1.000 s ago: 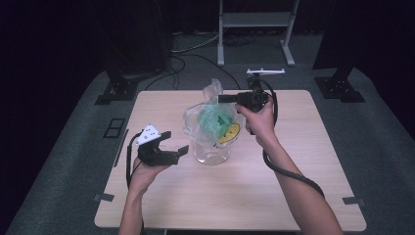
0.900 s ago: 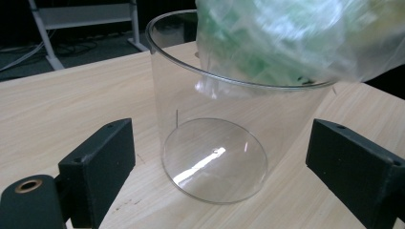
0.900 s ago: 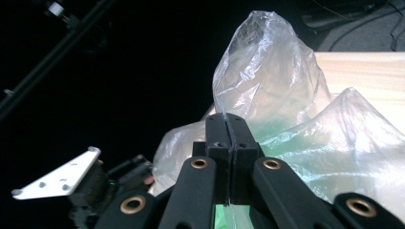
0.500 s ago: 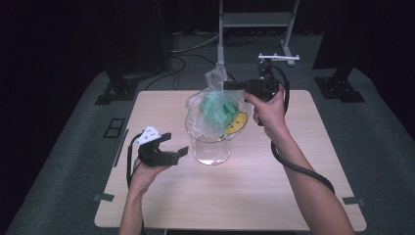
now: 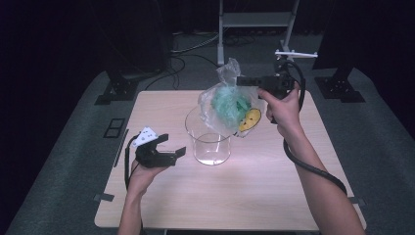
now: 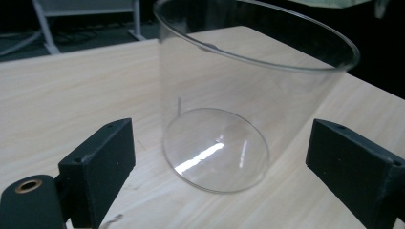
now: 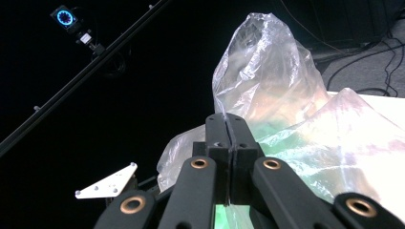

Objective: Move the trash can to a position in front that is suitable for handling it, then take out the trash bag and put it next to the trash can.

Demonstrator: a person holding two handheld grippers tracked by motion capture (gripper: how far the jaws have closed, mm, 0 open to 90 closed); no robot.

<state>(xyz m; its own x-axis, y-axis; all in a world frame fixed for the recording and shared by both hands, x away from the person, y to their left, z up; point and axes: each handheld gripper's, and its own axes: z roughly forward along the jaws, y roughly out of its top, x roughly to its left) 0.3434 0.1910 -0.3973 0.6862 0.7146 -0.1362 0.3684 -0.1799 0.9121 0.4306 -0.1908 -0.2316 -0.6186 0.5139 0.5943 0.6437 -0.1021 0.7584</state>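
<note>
A clear plastic bag holding green stuff and a yellow piece hangs in the air above the rim of a clear glass jar. My right gripper is shut on the bag's neck; in the right gripper view its jaws are pressed together on the crinkled plastic bag. The jar stands upright and empty on the wooden table. To the jar's left my left gripper is open just above the table, and in the left gripper view its jaws stand wide on either side of the jar's base without touching it.
A cable trails from the right gripper down along the forearm. Behind the table stand a metal frame and black stand feet on the grey floor. Bare tabletop lies in front of the jar.
My right gripper has lifted the bag up out of the jar and carried it a little to the right. The left gripper has stayed where it was.
</note>
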